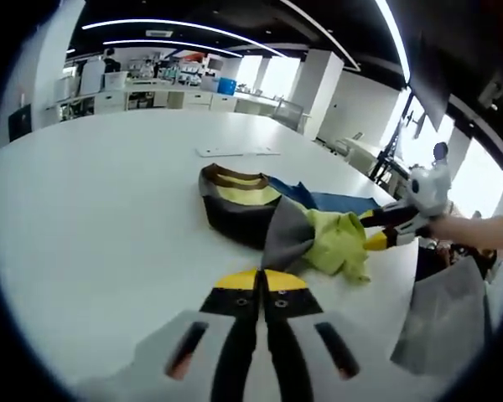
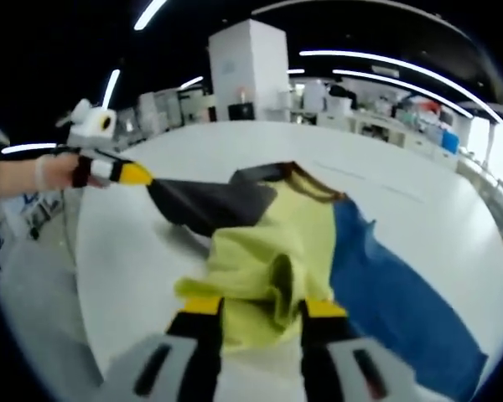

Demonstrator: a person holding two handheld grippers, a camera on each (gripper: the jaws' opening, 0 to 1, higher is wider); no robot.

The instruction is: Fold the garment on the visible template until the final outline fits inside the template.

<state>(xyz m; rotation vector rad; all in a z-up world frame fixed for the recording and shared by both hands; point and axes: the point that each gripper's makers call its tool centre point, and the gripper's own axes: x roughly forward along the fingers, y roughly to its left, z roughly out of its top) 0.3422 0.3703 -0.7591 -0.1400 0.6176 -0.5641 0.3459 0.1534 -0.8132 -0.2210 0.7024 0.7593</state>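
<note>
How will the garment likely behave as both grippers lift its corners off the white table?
Probably floppy: the garment bunches and folds between the right gripper jaws, and its yellow-green part crumples in the left gripper view. Likely light, since the left gripper, shut on the dark grey corner, draws it into a thin taut flap. It may slide easily on the smooth table.

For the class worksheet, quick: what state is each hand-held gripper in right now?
Left hand-held gripper: shut on the garment's grey part.
Right hand-held gripper: jaws apart, yellow-green part of the garment between them; grip cannot be told.
</note>
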